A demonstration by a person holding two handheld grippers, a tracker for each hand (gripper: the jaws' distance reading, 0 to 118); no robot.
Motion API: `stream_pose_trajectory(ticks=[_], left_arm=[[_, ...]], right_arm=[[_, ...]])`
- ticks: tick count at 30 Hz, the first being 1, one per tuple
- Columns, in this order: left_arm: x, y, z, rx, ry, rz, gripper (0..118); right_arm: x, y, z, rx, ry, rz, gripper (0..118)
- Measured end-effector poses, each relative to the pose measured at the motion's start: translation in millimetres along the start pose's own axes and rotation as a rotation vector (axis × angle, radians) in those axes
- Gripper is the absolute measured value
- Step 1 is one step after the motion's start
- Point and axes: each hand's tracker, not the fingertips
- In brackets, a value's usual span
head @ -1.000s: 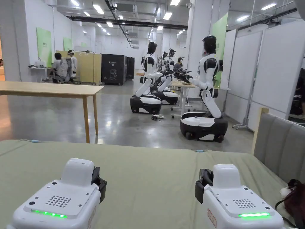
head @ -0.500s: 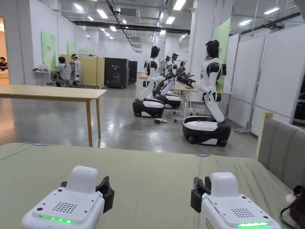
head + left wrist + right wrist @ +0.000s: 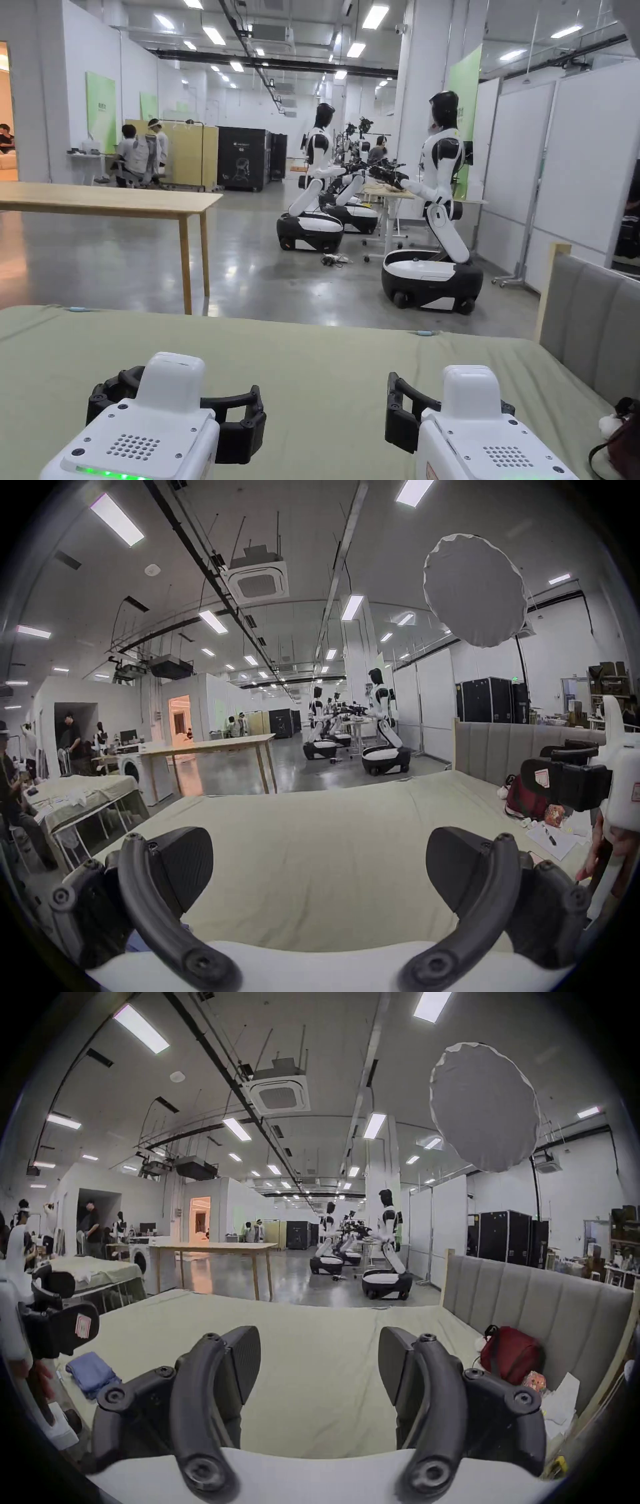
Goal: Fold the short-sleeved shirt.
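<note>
bed [image 3: 325, 350] (green sheet) | on it: red bag [image 3: 509, 1352], folded blue cloth [image 3: 90, 1372], papers [image 3: 561, 1400]

We hold the left gripper [image 3: 178, 415] and the right gripper [image 3: 447, 406] side by side above the near part of a bed [image 3: 325, 362], well apart, each with its jaws spread and nothing between them. A folded cloth [image 3: 90, 1373] lies on the bed to our left, beside the left gripper. To our right stands the headboard [image 3: 590, 325], with a bag [image 3: 509, 1354] on the bed against it and papers [image 3: 561, 1397] just before the bag. Beyond the bed's far edge stands a wooden table [image 3: 106, 201] on the left and wheeled robots [image 3: 431, 275] on the right.
</note>
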Motion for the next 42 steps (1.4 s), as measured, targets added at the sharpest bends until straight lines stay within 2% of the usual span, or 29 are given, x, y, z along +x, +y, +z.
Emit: stream_pose_trajectory(ticks=[3,6,9,11,18,24,37,42], left_arm=[[-0.1,-1.2,0.4,0.003,0.008,-0.002,118],[-2.6,-0.5,1.9,0.008,0.009,0.013,118],[-3.6,0.2,1.2,0.006,0.009,0.018,118],[-2.9,0.8,1.3,0.006,0.009,0.015,118],[-2.4,-1.3,-1.3,-0.002,0.009,0.019,118],[-2.5,-0.2,-2.4,-0.002,0.009,0.023,118],[-0.3,4.9,-0.4,0.008,0.005,0.023,118],[-1.5,5.5,-0.5,0.009,0.006,0.030,118]], right_arm=[[-3.7,5.8,-0.5,-0.034,-0.004,-0.037,78],[-10.8,14.3,-3.5,-0.127,-0.062,-0.061,78],[-18.0,22.3,-7.1,-0.191,-0.134,-0.049,78],[-20.7,23.9,-7.9,-0.202,-0.143,-0.041,78],[-15.7,16.2,-15.4,-0.195,-0.125,-0.069,78],[-8.3,23.5,-0.3,-0.131,-0.048,-0.128,78],[-16.8,25.5,10.7,-0.102,-0.030,-0.055,78],[-23.2,25.6,9.3,-0.095,-0.071,-0.006,78]])
